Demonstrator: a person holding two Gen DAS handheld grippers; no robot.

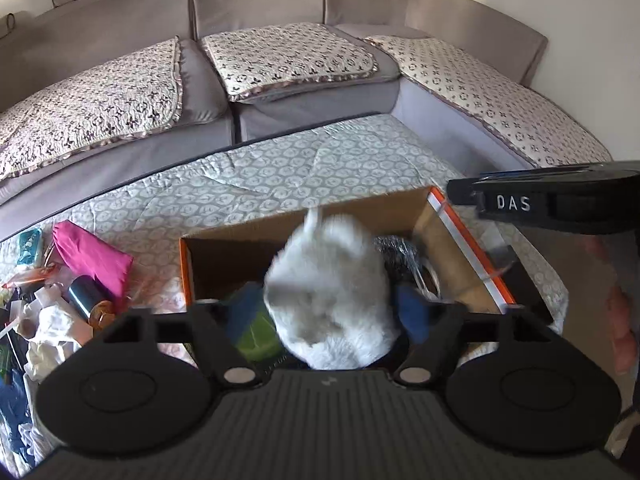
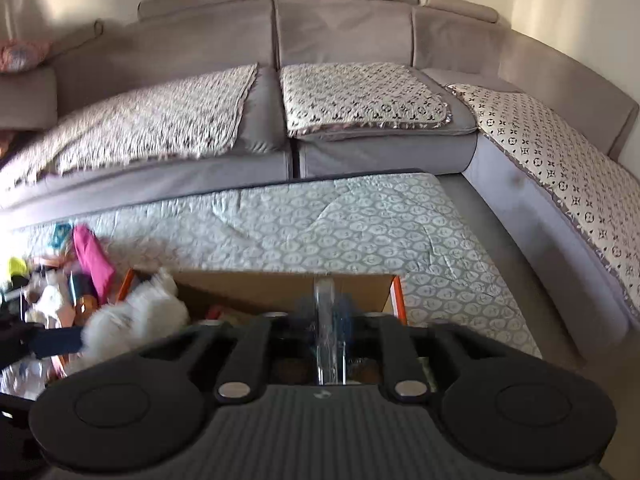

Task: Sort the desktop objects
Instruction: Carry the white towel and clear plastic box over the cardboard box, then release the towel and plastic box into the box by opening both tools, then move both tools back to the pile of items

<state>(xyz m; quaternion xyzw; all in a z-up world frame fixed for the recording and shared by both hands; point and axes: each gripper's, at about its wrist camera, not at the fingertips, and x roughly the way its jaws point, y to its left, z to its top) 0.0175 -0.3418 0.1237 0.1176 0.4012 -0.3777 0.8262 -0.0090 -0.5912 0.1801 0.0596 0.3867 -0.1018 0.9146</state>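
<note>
My left gripper (image 1: 330,304) is shut on a white fluffy plush toy (image 1: 332,292) and holds it over the open cardboard box (image 1: 224,256) with orange edges. The toy also shows at the left in the right wrist view (image 2: 132,320). My right gripper (image 2: 329,316) is shut on a clear plastic stick-like item (image 2: 328,328) over the same box (image 2: 280,284). The right gripper's side shows at the right in the left wrist view (image 1: 552,204). Inside the box lie a green item (image 1: 256,340) and something silvery (image 1: 400,248).
A pile of clutter lies left of the box: a magenta pouch (image 1: 92,260), a dark can (image 1: 84,296), white crumpled paper (image 1: 52,328). The table has a patterned quilted cover (image 1: 260,176). A grey sofa (image 1: 224,92) with patterned mats curves behind.
</note>
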